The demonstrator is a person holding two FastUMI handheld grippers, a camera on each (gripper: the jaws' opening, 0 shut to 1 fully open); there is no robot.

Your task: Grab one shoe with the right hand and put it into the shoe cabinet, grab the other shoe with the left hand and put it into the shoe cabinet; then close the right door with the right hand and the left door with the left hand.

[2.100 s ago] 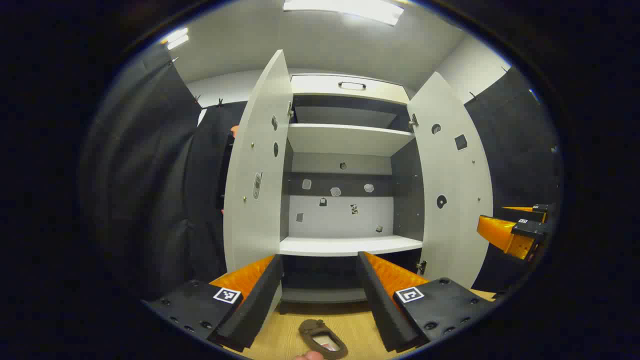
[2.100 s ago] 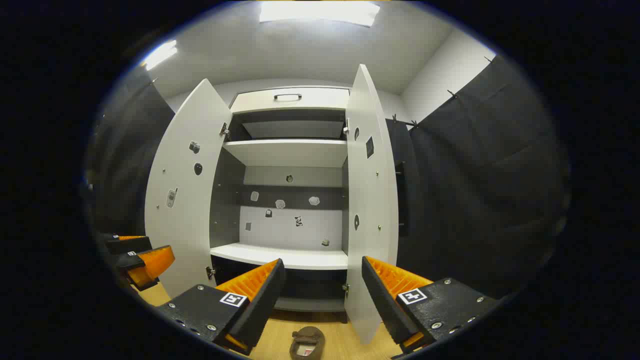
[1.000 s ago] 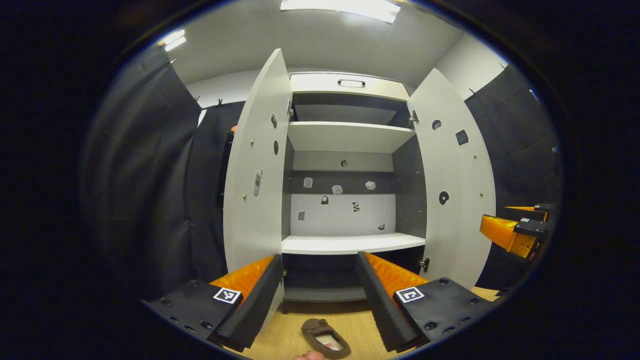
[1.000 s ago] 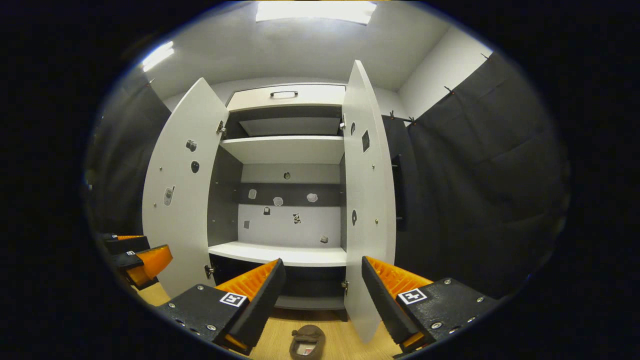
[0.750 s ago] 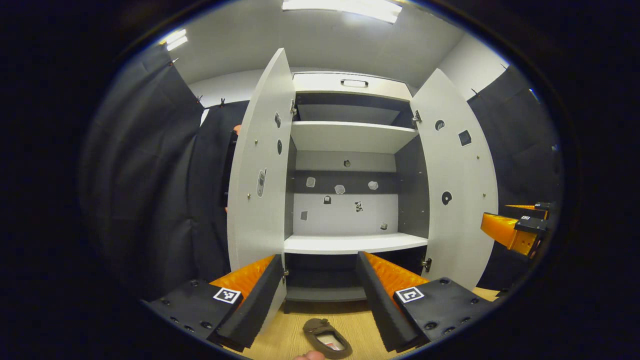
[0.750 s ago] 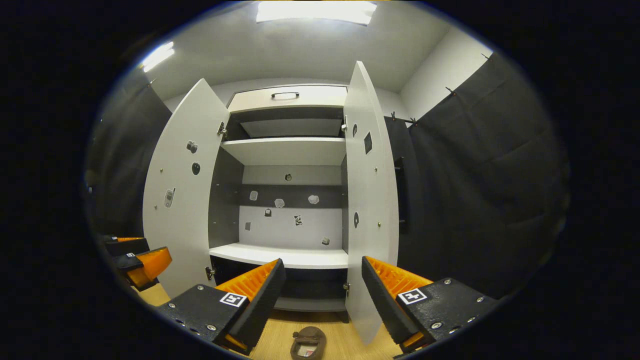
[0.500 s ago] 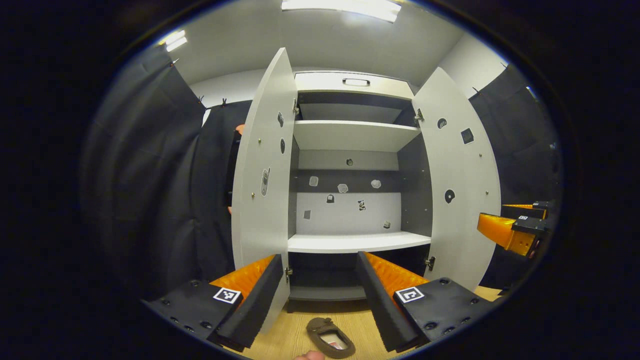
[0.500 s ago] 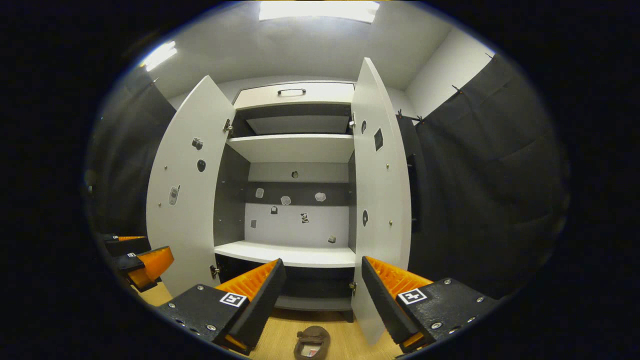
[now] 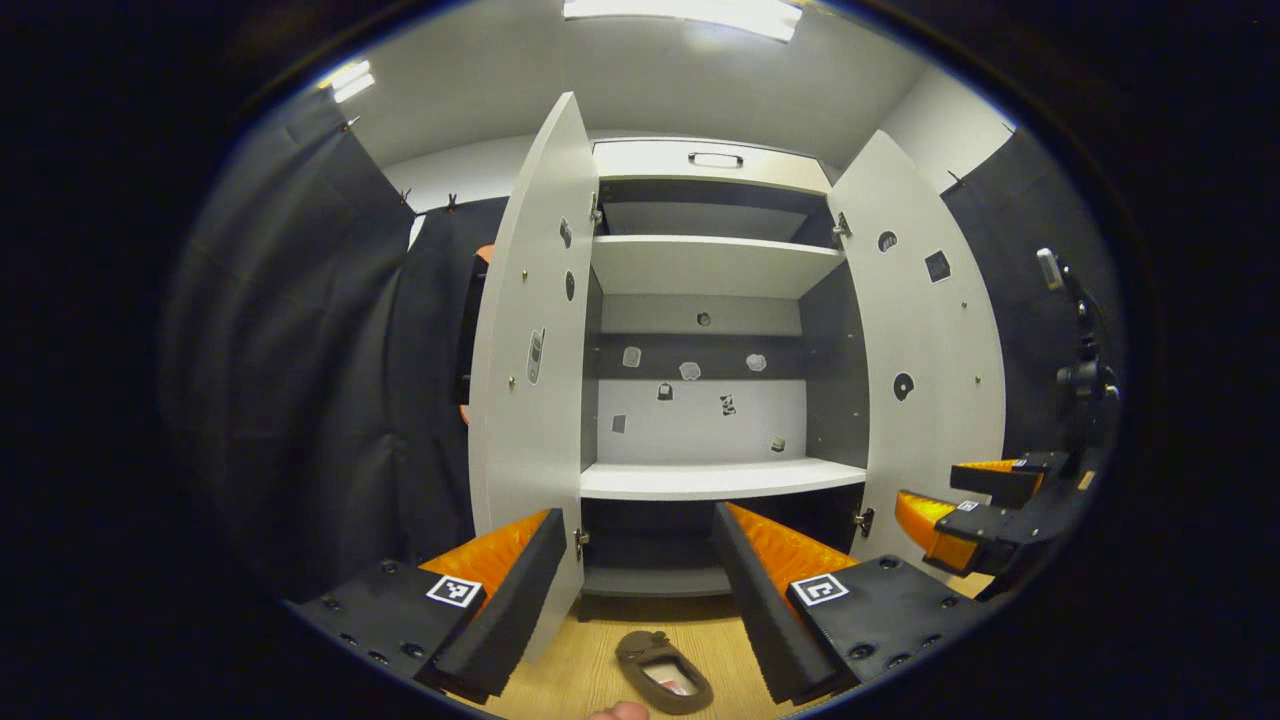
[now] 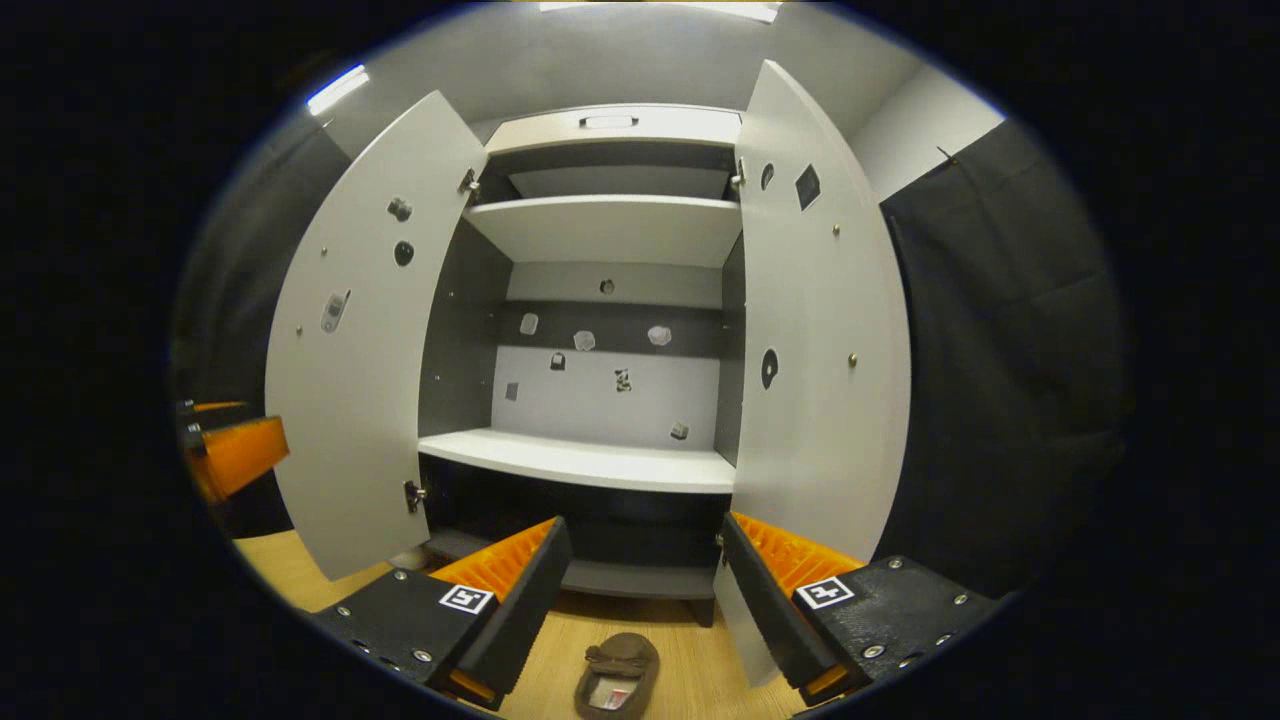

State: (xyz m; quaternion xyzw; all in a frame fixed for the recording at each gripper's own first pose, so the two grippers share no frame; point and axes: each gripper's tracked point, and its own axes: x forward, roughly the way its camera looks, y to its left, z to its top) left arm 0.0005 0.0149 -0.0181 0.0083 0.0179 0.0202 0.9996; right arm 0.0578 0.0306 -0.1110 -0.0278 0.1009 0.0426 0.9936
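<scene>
The white shoe cabinet [image 9: 720, 480] stands ahead with both doors swung wide, and its shelves hold no shoes. A brown shoe [image 9: 663, 672] lies on the wooden floor just in front of it, below and between my left gripper's fingers. My left gripper [image 9: 637, 512] is open and holds nothing. In the right gripper view a brown shoe [image 10: 618, 675] lies on the floor under my open, unladen right gripper [image 10: 644, 523]. I cannot tell if it is the same shoe. The right gripper [image 9: 960, 495] also appears low by the right door [image 9: 930, 380]. The left gripper [image 10: 225, 432] sits left of the left door [image 10: 350, 350].
Black cloth walls hang close on both sides of the cabinet. The open doors jut out toward me, the left door [image 9: 530, 400] near my left gripper's finger. A dark lower compartment [image 10: 600, 545] sits under the white shelf [image 10: 590, 465]. A fingertip [image 9: 617, 712] shows at the bottom edge.
My right gripper has moved forward and lower toward the cabinet, which now looms larger in its view. My left gripper has drifted slightly left. Both stay open.
</scene>
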